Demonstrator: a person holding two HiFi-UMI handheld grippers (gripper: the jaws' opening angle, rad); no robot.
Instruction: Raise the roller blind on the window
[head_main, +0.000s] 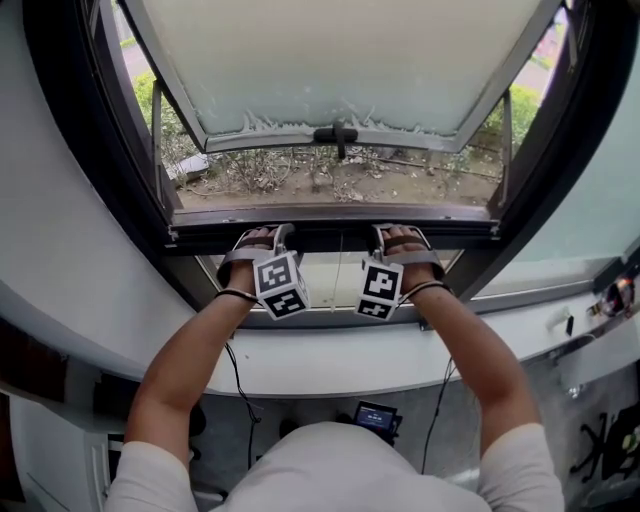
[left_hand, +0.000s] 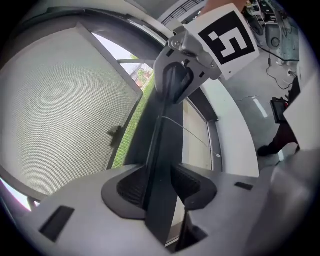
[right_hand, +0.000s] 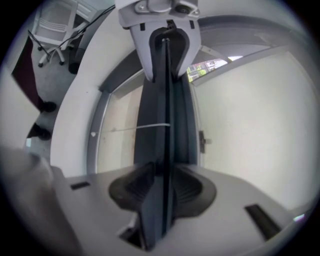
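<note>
Left gripper (head_main: 264, 234) open, loose around dark bar (head_main: 330, 236)
Right gripper (head_main: 399, 234), near it along the bar, clamps that bar, jaws nearly together

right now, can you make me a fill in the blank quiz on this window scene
1. The window sash is not shut but ___.
2. The dark bar runs between the jaws of ___ grippers.
3. The left gripper and the right gripper each carry a cube whose markers are black and ___.

Missing words: open; both; white
</note>
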